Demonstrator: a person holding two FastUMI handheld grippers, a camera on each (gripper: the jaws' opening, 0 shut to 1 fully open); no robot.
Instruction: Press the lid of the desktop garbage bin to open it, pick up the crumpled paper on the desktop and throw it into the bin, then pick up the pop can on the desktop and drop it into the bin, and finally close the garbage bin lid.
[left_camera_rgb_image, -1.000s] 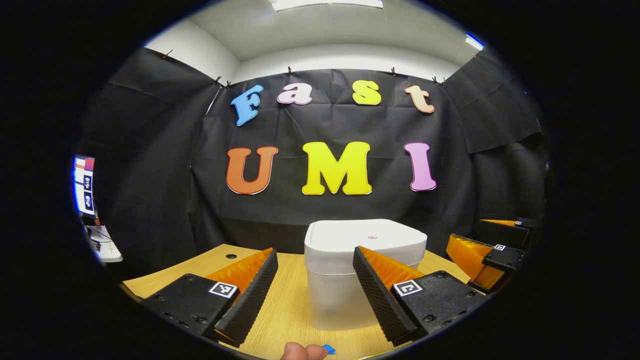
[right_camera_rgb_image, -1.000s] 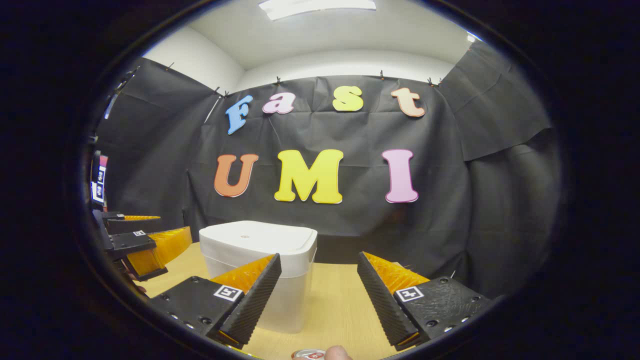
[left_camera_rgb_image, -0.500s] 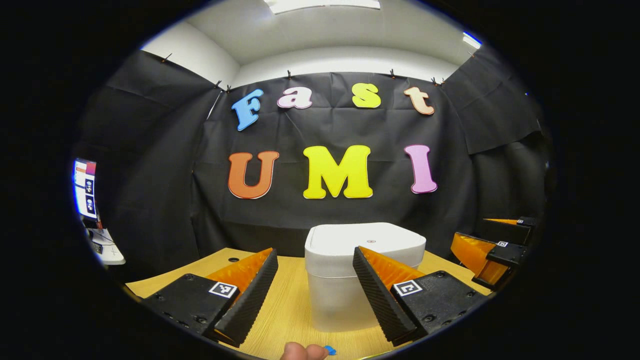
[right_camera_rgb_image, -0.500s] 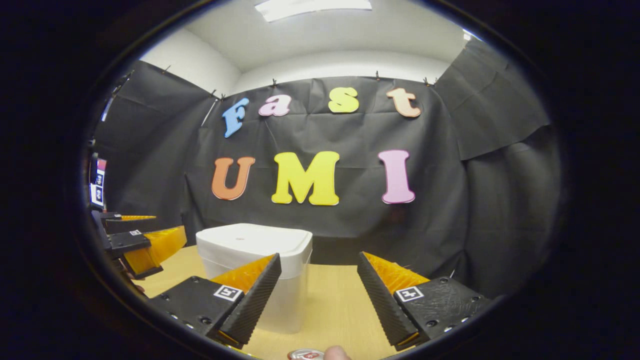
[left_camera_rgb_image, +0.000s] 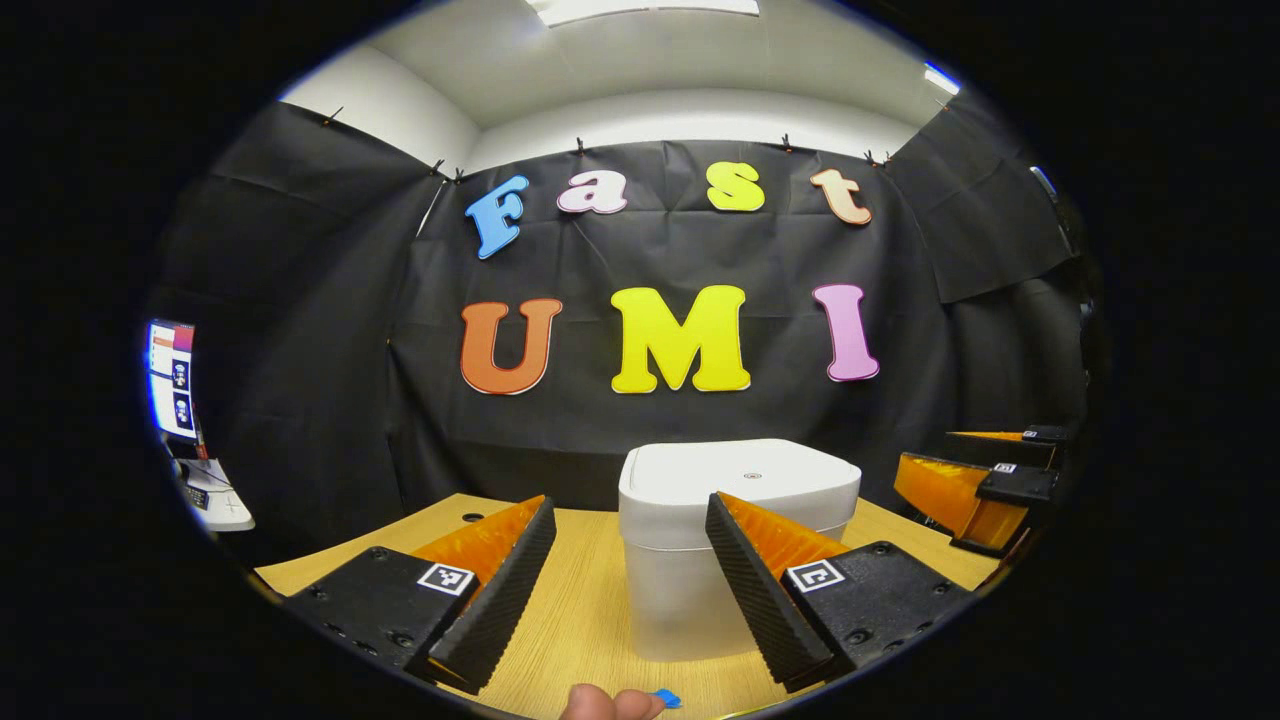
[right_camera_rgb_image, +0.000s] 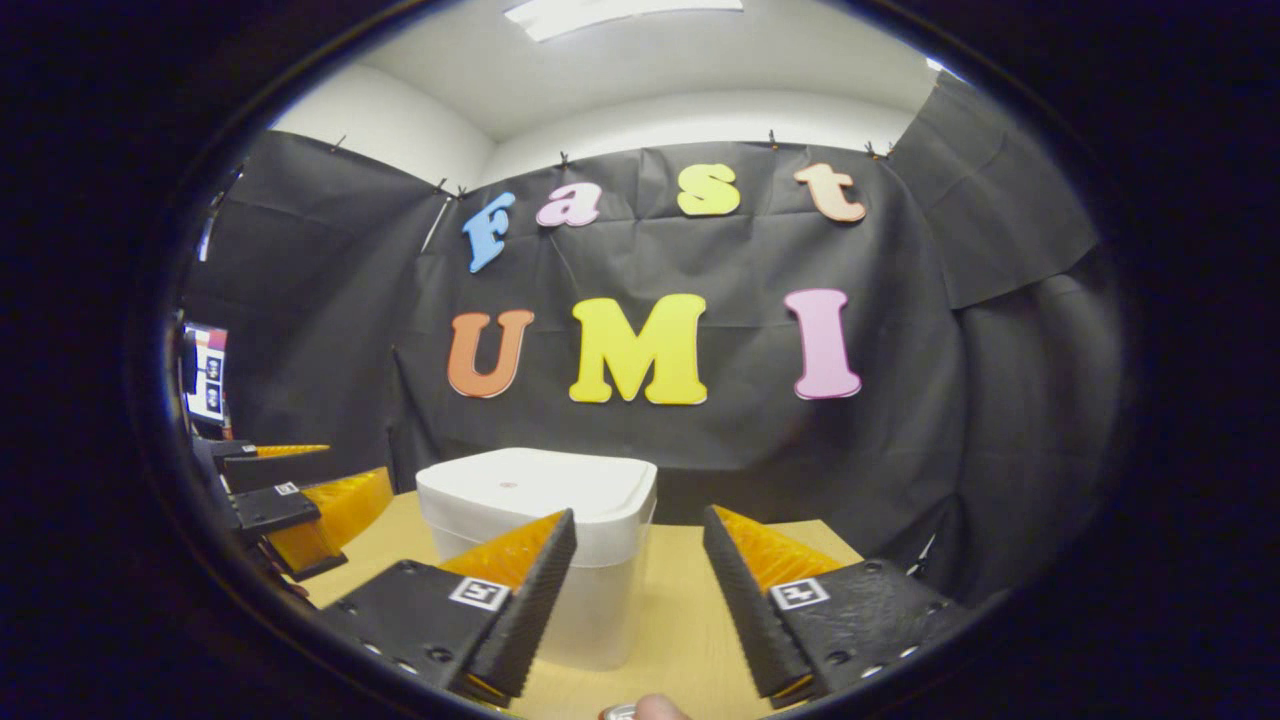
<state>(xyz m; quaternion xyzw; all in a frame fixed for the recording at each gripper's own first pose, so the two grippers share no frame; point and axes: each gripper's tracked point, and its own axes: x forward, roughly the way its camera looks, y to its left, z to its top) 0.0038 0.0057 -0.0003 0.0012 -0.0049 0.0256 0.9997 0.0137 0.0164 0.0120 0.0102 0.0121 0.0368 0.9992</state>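
The white bin sits on the wooden table with its lid shut. The left gripper and right gripper are both wide apart, holding nothing. The lid looks smooth and stiff; pressing its flat top should pop it.

Bin: smooth matt white plastic, lid likewise. Desktop: pale wood-grain, low sheen. My left gripper fingers: ribbed, matt faces. Can rim: shiny metal.

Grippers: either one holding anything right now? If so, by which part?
Nothing held. The left gripper and right gripper both stand open with empty gaps, short of the bin, whose lid is closed.
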